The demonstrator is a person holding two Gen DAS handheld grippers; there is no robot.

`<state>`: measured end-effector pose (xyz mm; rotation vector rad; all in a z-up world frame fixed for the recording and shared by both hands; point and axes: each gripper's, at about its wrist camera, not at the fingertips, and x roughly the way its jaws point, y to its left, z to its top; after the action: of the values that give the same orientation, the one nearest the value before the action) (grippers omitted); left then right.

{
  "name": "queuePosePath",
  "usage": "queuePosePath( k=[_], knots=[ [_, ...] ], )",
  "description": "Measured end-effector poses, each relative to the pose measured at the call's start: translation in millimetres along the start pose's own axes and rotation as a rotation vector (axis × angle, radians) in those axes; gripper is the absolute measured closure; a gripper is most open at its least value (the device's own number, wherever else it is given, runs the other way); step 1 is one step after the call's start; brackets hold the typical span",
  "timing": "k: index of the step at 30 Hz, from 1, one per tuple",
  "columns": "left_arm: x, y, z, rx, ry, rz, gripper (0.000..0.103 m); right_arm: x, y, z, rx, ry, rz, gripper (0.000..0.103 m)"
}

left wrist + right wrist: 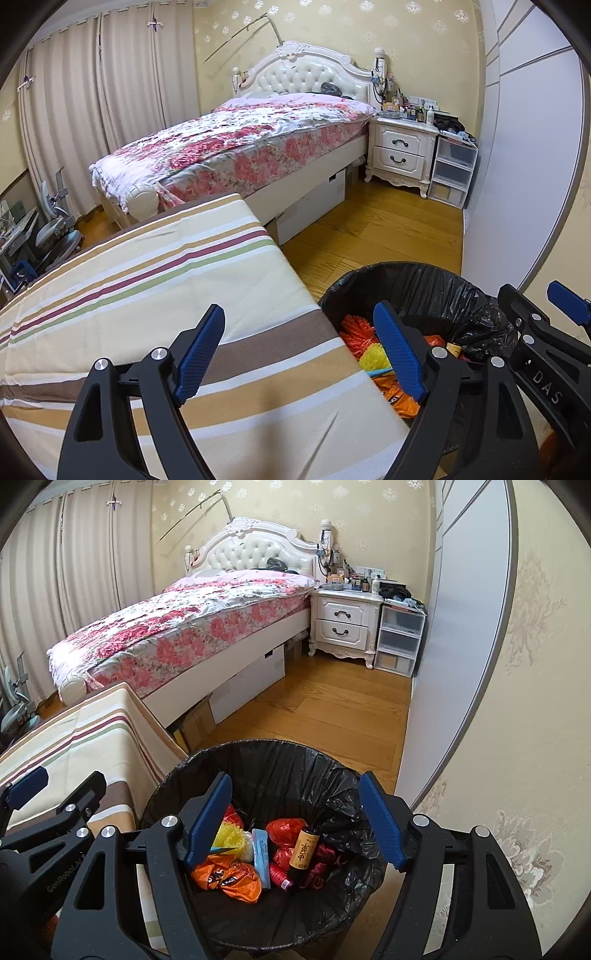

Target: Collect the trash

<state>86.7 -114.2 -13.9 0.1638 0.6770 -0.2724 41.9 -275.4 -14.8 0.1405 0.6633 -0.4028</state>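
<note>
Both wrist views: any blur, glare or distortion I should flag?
Left wrist: strong fisheye bend, wardrobe edge curves, dark vignette corners, striped cloth sharp, soft smear low in the frame. Right wrist: same barrel warp, bin liner shows faint sheen, no hard glare, trash in focus. Lighting even and soft in both; no motion blur.

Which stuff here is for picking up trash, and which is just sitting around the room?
For the job:
trash bin with black liner
rubbish inside: orange wrapper, yellow piece, bottle
left gripper and right gripper, both open

Just lying about:
bed
nightstand
striped cloth
curtains
</note>
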Motion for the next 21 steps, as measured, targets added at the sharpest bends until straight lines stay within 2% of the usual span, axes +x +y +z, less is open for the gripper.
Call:
queuePosePath(
  k=[13, 21],
  knots=[
    [-39.3, 17.3, -9.3, -0.029, -0.057, 0.029, 0.020, -34.2, 10.4, -7.7, -0.021, -0.044, 0.020, 0.022],
    [-61.7, 29.7, -24.5, -0.041, -0.073, 0.064, 0.019, -61.9, 19.7, -16.6, -0.054, -0.069, 0.062, 0.020]
  ],
)
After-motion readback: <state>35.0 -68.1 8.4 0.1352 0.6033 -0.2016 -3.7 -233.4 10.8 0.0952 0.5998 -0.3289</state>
